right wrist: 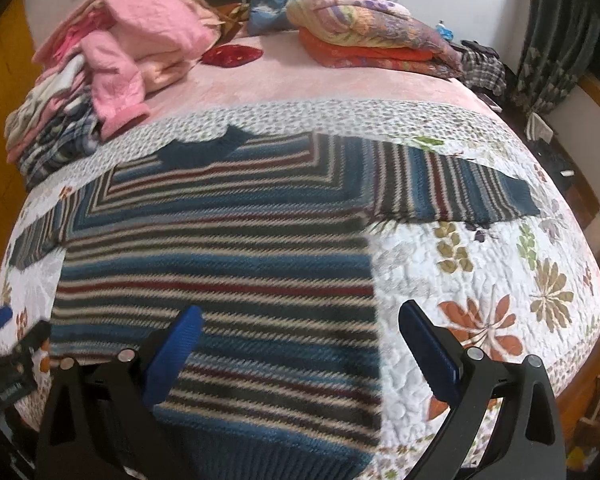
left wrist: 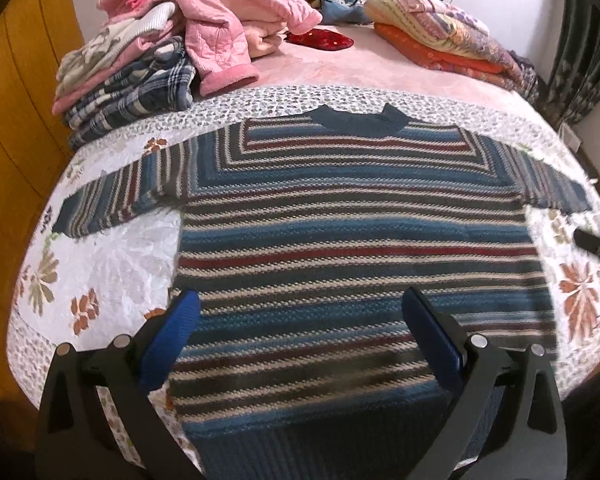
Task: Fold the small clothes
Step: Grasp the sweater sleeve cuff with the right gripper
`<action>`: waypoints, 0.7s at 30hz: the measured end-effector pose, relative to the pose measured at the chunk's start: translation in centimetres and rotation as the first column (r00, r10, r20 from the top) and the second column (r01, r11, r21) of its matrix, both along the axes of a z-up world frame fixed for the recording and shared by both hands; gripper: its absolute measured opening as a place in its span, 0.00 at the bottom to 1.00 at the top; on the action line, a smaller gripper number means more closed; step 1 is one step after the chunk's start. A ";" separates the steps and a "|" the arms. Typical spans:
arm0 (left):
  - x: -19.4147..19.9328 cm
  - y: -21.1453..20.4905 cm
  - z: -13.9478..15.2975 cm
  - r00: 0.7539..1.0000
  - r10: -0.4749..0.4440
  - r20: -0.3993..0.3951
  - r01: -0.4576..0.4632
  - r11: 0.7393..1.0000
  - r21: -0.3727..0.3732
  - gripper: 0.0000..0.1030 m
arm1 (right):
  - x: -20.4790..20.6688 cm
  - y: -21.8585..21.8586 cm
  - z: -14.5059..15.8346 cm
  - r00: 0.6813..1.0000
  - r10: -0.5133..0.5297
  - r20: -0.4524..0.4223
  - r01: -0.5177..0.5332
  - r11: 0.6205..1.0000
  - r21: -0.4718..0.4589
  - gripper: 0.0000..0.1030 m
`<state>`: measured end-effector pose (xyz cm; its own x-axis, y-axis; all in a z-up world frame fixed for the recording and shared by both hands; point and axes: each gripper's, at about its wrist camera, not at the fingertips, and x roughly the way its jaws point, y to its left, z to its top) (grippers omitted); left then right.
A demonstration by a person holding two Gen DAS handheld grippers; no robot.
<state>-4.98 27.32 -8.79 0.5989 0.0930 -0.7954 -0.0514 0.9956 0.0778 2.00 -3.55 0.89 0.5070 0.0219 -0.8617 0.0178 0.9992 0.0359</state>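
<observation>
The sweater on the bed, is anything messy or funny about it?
Not really. The striped sweater lies flat on the flowered quilt, sleeves spread out, no folds yet. The only messy spot is the heap of pink clothes piled loosely at the far left of the bed.

The right gripper (right wrist: 300, 344) hangs with its blue pads wide apart above the striped sweater (right wrist: 220, 256), which lies flat on the floral quilt (right wrist: 480, 264). The sweater's side edge runs between the pads. Left of them, the left gripper (right wrist: 4, 344) shows at the frame edge. Far ahead sit a pink clothes pile (right wrist: 132, 52) and folded blankets (right wrist: 372, 40).
</observation>
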 end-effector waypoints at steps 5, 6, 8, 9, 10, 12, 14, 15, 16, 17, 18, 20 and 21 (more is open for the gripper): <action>1.8 -0.8 -0.2 0.999 0.009 -0.037 -0.009 1.000 -0.009 0.97 | 4.4 -5.2 -0.1 0.991 -0.105 -0.082 0.107 0.994 0.015 0.96; 2.1 -1.1 -0.1 0.999 0.008 -0.038 -0.009 1.000 -0.009 0.97 | 5.5 -7.0 -0.4 0.984 -0.142 -0.111 0.147 0.989 0.034 0.96; 2.9 -2.0 0.2 1.000 0.008 -0.027 -0.007 1.000 0.003 0.97 | 7.6 -10.2 -1.1 0.967 -0.203 -0.156 0.211 0.977 0.033 0.96; 3.4 -2.7 0.3 1.000 0.004 -0.019 -0.004 1.000 0.010 0.97 | 8.8 -12.6 -1.8 0.952 -0.247 -0.181 0.256 0.966 0.026 0.96; 3.9 -3.3 0.4 1.000 -0.005 -0.017 0.005 1.000 0.011 0.97 | 9.8 -14.3 -2.3 0.941 -0.276 -0.197 0.286 0.958 0.025 0.96; 5.6 -5.2 0.4 0.999 -0.026 -0.020 0.026 1.000 0.011 0.97 | 11.9 -18.4 -3.9 0.915 -0.325 -0.238 0.341 0.939 0.029 0.96; 7.1 -7.0 0.2 0.999 -0.036 -0.019 0.036 0.999 0.009 0.97 | 13.3 -22.4 -5.7 0.888 -0.375 -0.265 0.395 0.918 0.028 0.95; 7.8 -7.9 0.2 0.999 -0.039 -0.015 0.039 0.999 0.005 0.97 | 13.7 -24.1 -6.2 0.876 -0.400 -0.267 0.423 0.906 0.031 0.94; 8.8 -9.0 0.0 0.999 -0.041 -0.009 0.041 0.999 0.000 0.97 | 14.2 -25.7 -6.8 0.869 -0.417 -0.267 0.444 0.895 0.047 0.93; 9.4 -9.9 -0.2 0.999 -0.043 -0.006 0.043 0.999 -0.005 0.97 | 14.7 -27.0 -7.3 0.868 -0.419 -0.268 0.451 0.890 0.069 0.93; 10.1 -10.7 -0.3 0.999 -0.047 -0.005 0.047 0.999 -0.012 0.97 | 15.2 -28.5 -7.9 0.864 -0.425 -0.271 0.463 0.882 0.093 0.93; 11.8 -12.5 -0.9 0.999 -0.053 -0.010 0.053 0.998 -0.023 0.97 | 16.1 -30.8 -8.9 0.853 -0.443 -0.275 0.487 0.866 0.114 0.93; 12.5 -13.1 -1.1 0.999 -0.053 -0.012 0.053 0.998 -0.027 0.97 | 16.5 -31.4 -9.2 0.846 -0.452 -0.283 0.498 0.859 0.116 0.93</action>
